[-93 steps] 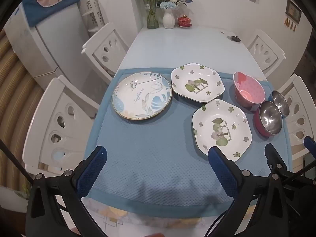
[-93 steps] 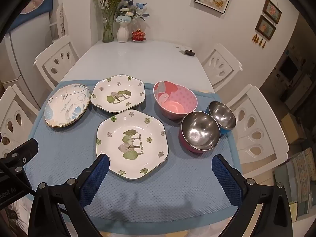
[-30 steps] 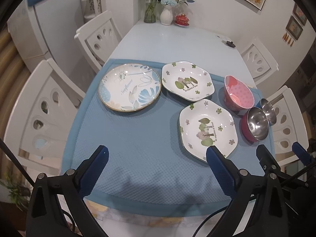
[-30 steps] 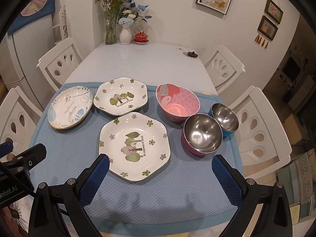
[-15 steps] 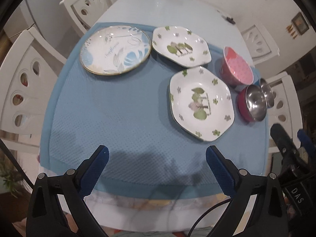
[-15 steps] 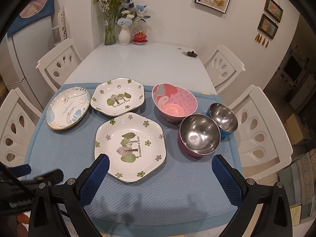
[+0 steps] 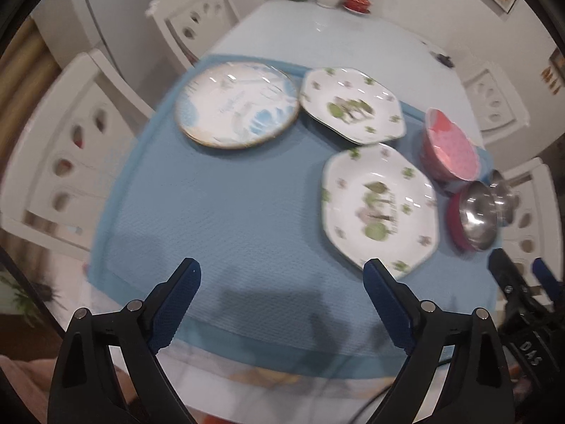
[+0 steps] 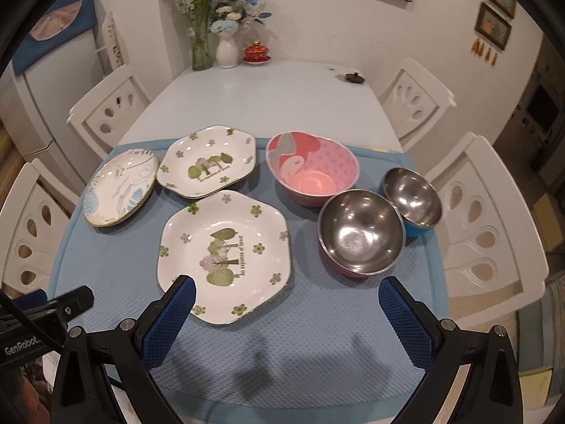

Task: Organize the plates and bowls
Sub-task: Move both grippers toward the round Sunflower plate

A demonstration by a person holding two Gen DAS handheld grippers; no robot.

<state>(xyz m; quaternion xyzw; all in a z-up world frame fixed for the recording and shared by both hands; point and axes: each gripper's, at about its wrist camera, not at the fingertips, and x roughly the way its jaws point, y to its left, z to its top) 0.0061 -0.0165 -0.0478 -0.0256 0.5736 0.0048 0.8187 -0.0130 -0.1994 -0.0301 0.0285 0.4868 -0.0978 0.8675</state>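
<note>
The dishes lie where they lay three seconds ago; only the two hand-held tools have moved.

Layout on the blue mat (image 8: pixel 317 353), which covers the near end of the desk (image 8: pixel 268 92), left to right:
- Round leaf-pattern plate (image 8: pixel 120 187), at the mat's left edge.
- Far hexagonal tree plate (image 8: pixel 208 160), just beside the round plate.
- Near hexagonal tree plate (image 8: pixel 226 254), in front of the far one.
- Pink bowl (image 8: pixel 312 168).
- Large steel bowl (image 8: pixel 360 236) with a magenta outside.
- Small steel bowl (image 8: pixel 411 198) with a blue outside, touching or nearly touching the large one.

Left tongs (image 7: pixel 282 275): released, nothing between the jaws, which have just been closing slightly. Compared with a second ago, the tool sits lower and pitched more steeply over the bare mat, with the near hexagonal plate beside its right finger. Its view is motion-blurred.

Right tongs (image 8: pixel 287 295): released and empty. The tool has shifted across and down; the near hexagonal plate's edge now sits by its left finger (image 8: pixel 169 321), and the large steel bowl lies just ahead.

Assessment: no dish is stacked or lifted yet. Both tools appear to be in the approach phase. The near hexagonal plate is the likeliest first pick.
</note>
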